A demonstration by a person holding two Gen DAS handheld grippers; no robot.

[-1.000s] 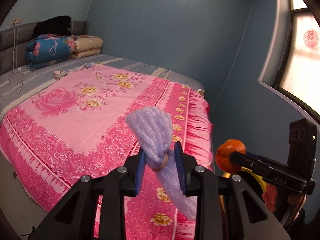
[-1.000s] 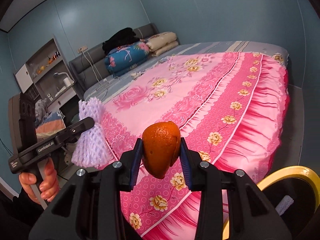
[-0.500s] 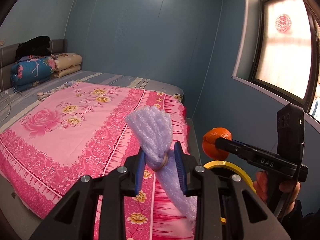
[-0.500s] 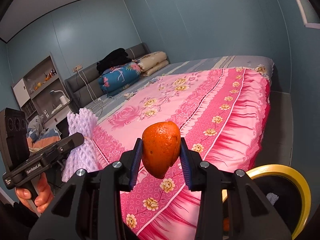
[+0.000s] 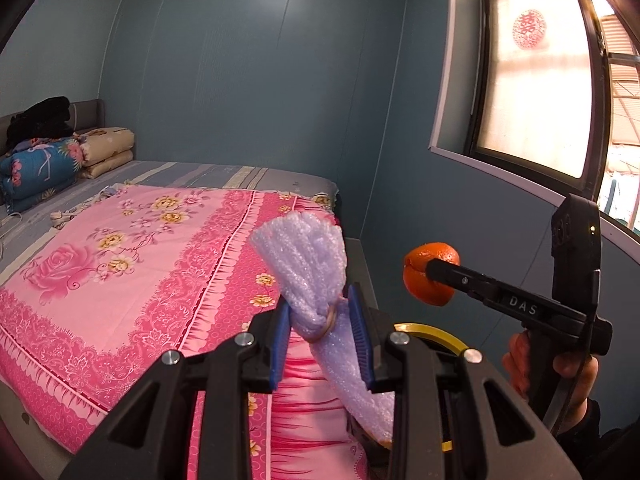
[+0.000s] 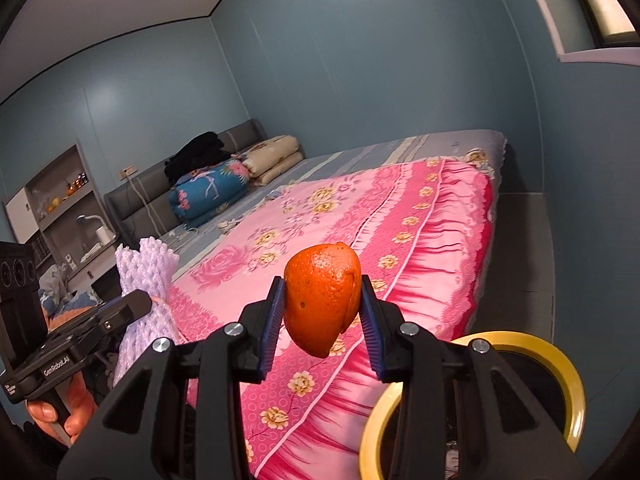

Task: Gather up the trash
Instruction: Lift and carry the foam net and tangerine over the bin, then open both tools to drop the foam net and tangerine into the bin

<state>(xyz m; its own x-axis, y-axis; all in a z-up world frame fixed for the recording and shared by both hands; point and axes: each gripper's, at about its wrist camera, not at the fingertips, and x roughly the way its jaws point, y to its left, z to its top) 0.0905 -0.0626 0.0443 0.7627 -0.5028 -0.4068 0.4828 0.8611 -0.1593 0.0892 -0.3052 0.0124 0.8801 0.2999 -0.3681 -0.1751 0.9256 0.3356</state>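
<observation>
**Both grippers loaded beside the bed**

We see the left gripper point(image 5: 322, 334) clamped on purple foam netting point(image 5: 308, 272). The right gripper point(image 6: 322, 330) pinches orange peel point(image 6: 322, 300). Only our right view shows the yellow-rimmed bin point(image 6: 560, 364) openly; the left shows the window point(image 5: 536, 80).

A: What colour is the foam net point(image 5: 304, 268)?

B: Pale lilac, a knobbly mesh, cinched by a tan rubber band point(image 5: 326, 322).

A: And the peel point(image 6: 322, 300)?

B: Deep orange, pitted skin.

A: The tongs?

B: Black on both, with blue ribbed pads point(image 6: 272, 328).

A: The bedspread point(image 5: 132, 276)?

B: Pink with a big rose, yellow flowers, and a darker magenta lacy border. The sheet under it point(image 6: 360, 152) is grey-blue with cream stripes.

A: The bin point(image 6: 560, 356)?

B: Yellow rim, black inside. Walls point(image 5: 260, 100) are dull blue. The folded quilt point(image 6: 208, 194) is blue with pink flowers.
</observation>
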